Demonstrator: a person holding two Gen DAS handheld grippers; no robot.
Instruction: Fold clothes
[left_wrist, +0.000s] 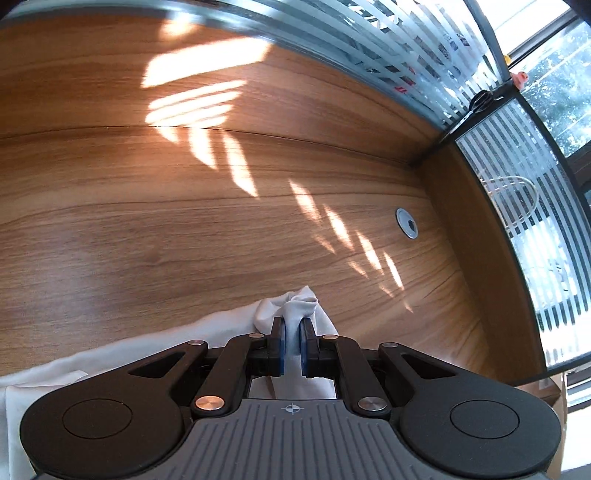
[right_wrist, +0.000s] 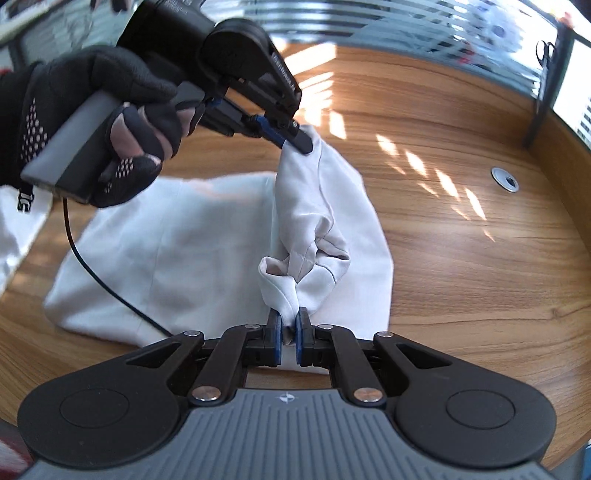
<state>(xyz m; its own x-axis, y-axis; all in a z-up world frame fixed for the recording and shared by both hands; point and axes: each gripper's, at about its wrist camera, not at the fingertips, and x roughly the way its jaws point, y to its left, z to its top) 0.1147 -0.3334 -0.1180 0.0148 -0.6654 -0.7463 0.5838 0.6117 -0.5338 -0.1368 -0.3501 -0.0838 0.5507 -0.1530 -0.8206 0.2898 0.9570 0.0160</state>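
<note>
A white garment (right_wrist: 177, 254) lies partly folded on the wooden table (right_wrist: 461, 266). My right gripper (right_wrist: 290, 325) is shut on a bunched corner of it near the bottom of the right wrist view. My left gripper (right_wrist: 301, 142), held by a gloved hand (right_wrist: 110, 122), is shut on another corner of the same cloth and holds it lifted, so a strip of fabric hangs stretched between the two grippers. In the left wrist view the left gripper (left_wrist: 291, 332) pinches a white fold (left_wrist: 299, 306) of the garment, and the rest of the cloth trails off to the lower left.
A round metal cable grommet (right_wrist: 504, 180) is set into the table at the right, also seen as the grommet (left_wrist: 407, 223). A striped glass partition (left_wrist: 517, 192) borders the table at the back and right. A black cable (right_wrist: 92, 266) runs across the cloth.
</note>
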